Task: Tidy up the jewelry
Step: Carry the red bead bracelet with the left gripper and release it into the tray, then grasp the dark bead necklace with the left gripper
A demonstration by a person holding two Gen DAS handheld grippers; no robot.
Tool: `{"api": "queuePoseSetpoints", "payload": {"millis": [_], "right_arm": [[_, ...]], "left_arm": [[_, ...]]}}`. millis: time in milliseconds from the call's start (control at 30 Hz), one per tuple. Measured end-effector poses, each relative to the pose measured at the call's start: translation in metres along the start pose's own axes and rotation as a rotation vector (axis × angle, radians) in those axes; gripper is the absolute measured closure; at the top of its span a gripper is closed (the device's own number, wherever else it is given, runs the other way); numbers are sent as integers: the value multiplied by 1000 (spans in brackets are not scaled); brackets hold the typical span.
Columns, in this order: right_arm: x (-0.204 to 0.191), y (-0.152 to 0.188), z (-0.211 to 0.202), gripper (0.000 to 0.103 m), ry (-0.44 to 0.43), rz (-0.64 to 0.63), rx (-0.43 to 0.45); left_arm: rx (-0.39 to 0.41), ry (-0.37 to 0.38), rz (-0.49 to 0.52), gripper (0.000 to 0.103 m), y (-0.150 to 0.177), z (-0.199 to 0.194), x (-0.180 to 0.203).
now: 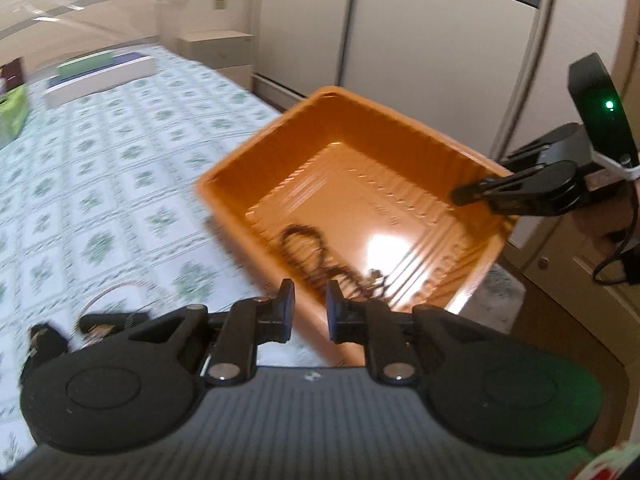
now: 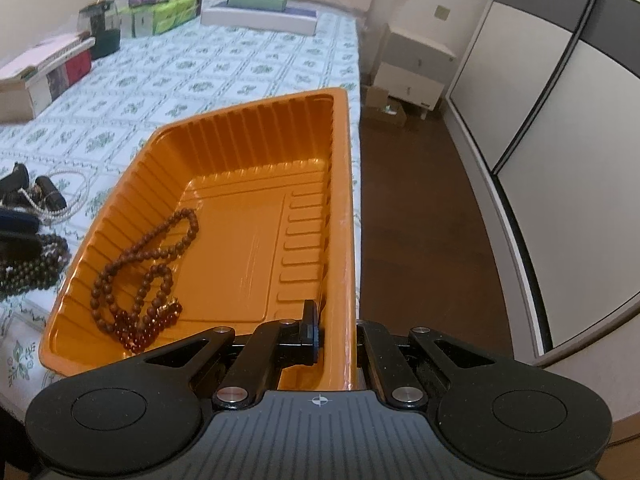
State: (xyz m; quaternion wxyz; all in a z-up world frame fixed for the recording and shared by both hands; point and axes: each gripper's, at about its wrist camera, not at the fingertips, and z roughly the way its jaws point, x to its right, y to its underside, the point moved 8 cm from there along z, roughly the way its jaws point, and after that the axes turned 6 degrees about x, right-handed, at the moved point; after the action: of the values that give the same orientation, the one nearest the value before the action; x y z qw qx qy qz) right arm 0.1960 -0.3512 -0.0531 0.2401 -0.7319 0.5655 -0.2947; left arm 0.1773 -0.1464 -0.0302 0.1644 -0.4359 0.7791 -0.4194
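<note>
An orange plastic tray (image 1: 256, 136) stands tilted at the table's edge, and its ribbed wall (image 2: 240, 136) fills the right wrist view. A string of brown beads (image 2: 144, 272) lies on its floor toward the near left corner, blurred in the left wrist view (image 1: 304, 248). My right gripper (image 2: 336, 332) is shut on the tray's right wall, one finger inside and the other hidden outside it; the left wrist view shows it (image 1: 460, 196) at that wall. My left gripper (image 1: 310, 308) hovers over the tray's near rim, open by a narrow gap with nothing between the pads.
More jewelry lies on the flowered tablecloth left of the tray: dark beads (image 2: 36, 264), a pale strand (image 2: 68, 196) and small black cases (image 2: 50, 192). Boxes (image 2: 44, 72) line the far end. The table ends right of the tray, above brown floor (image 2: 420, 200).
</note>
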Motion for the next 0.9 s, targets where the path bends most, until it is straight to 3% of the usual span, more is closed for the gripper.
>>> {"api": "queuePoseSetpoints", "payload": {"millis": [500,733,900], "right_arm": [[-4,-2,7,100,-16,-73,-103],[-5,-2,7,100,-9,-88,-102],[-6,-1,7,100,-7,-88,-102]], "left_arm": [[14,-299,-166,84,60,-68,-110],[-25,-317,-184,83,88,-78,-120],[-17,-260,-189,83,89,-69,-106]]}}
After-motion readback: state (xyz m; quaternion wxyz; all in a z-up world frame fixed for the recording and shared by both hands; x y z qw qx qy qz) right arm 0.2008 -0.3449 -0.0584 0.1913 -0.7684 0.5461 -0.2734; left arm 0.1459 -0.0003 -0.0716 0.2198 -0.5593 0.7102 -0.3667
